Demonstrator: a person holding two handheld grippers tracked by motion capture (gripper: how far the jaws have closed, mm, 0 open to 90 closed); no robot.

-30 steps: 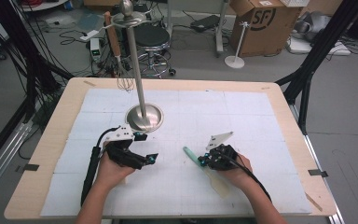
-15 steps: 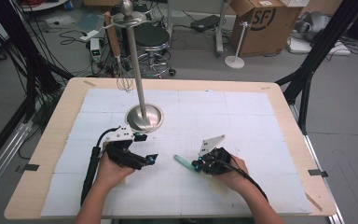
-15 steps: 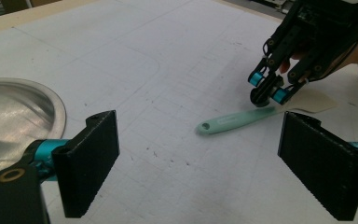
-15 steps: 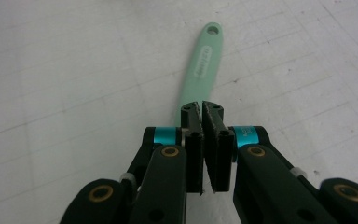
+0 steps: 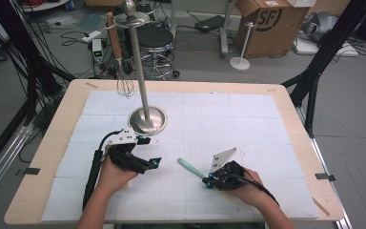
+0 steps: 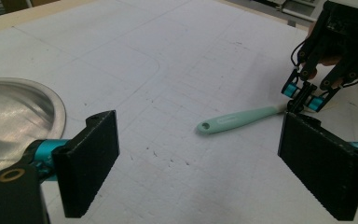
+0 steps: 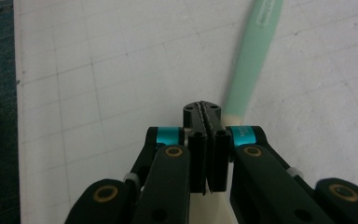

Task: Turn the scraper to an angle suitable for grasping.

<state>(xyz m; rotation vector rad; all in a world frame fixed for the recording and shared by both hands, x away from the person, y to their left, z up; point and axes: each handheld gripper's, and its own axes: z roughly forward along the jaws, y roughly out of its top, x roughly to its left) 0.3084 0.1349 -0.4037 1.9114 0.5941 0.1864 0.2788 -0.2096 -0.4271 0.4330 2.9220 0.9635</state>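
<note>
The mint-green utensil handle [image 5: 191, 168] is seen lying on the white gridded mat [image 5: 248, 124], its near end apparently clenched in the shut right gripper [image 5: 208, 182]. The left gripper [image 5: 155, 162] is held released, jaws wide, beside the steel stand base [image 5: 147, 120].

Around the 1 metal stand [image 5: 145, 117] are 2 grippers, 1 mint-green utensil [image 5: 191, 168] in front, and 1 whisk [image 5: 124, 86] hanging behind.

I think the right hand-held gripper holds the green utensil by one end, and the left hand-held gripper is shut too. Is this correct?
Not entirely. The right hand-held gripper does hold the green utensil by one end, but the left hand-held gripper is open, as the left gripper view shows.
</note>
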